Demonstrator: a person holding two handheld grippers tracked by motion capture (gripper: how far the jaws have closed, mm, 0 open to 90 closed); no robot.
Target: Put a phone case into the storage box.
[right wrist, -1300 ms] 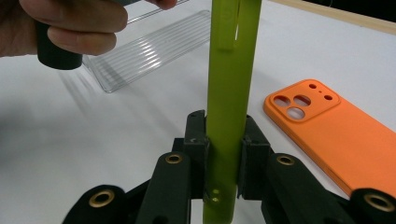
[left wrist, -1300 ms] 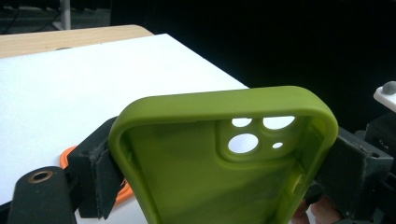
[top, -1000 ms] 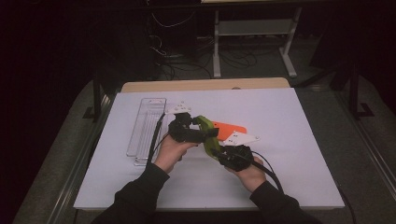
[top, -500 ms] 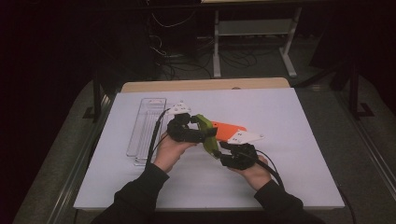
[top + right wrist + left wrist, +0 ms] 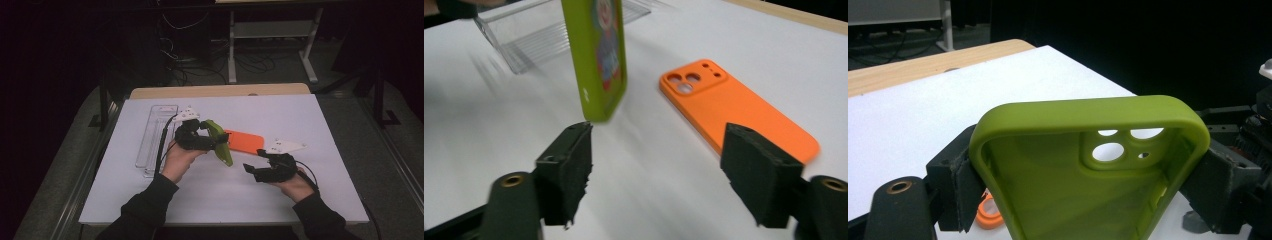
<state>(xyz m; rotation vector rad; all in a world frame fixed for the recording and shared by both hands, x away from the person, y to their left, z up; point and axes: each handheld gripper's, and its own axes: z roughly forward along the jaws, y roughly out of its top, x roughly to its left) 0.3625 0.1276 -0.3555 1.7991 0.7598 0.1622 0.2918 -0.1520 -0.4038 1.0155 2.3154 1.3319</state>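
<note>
High view, left to right: a clear tray (image 5: pixel 156 137) lies left of the left gripper (image 5: pixel 212 142), whose jaws clamp the green phone case (image 5: pixel 219 141) by its side walls, lifted off the table. The orange case (image 5: pixel 244 141) lies flat just beyond. The right gripper (image 5: pixel 252 170), its jaws just opened and empty, sits well right.

Risk: the soft walls may flex and the case may slip out.
</note>
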